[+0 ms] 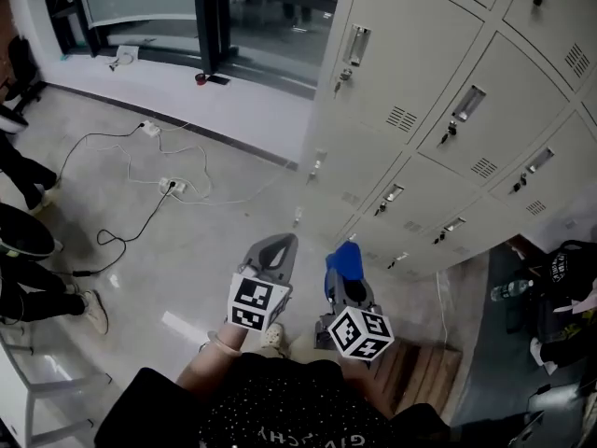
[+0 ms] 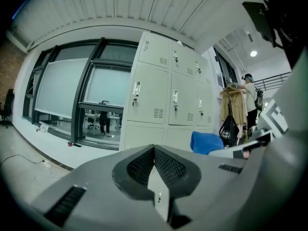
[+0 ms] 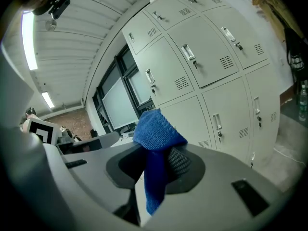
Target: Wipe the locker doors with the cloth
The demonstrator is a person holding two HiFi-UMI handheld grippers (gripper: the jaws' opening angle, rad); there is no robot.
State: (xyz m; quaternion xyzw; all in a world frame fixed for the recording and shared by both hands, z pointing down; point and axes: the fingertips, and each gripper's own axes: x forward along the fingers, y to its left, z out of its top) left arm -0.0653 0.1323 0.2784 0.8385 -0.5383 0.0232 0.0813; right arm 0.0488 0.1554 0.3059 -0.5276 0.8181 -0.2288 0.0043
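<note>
We've got the left gripper (image 1: 279, 243) just beside the right gripper (image 1: 344, 267), the cloth (image 1: 346, 256) between the right one's jaws. The lockers (image 1: 448, 110) stand ahead and rightward, windows (image 1: 266, 17) to their left, power cables (image 1: 168, 187) on the floor (image 1: 187, 269) at left, a bottle (image 1: 508, 290) far right.

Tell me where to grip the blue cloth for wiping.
The blue knitted cloth is already pinched in the right gripper. Grip it mid-fold like that, from behind, so the bunched wad beyond the jaws meets the grey metal locker doors.
</note>
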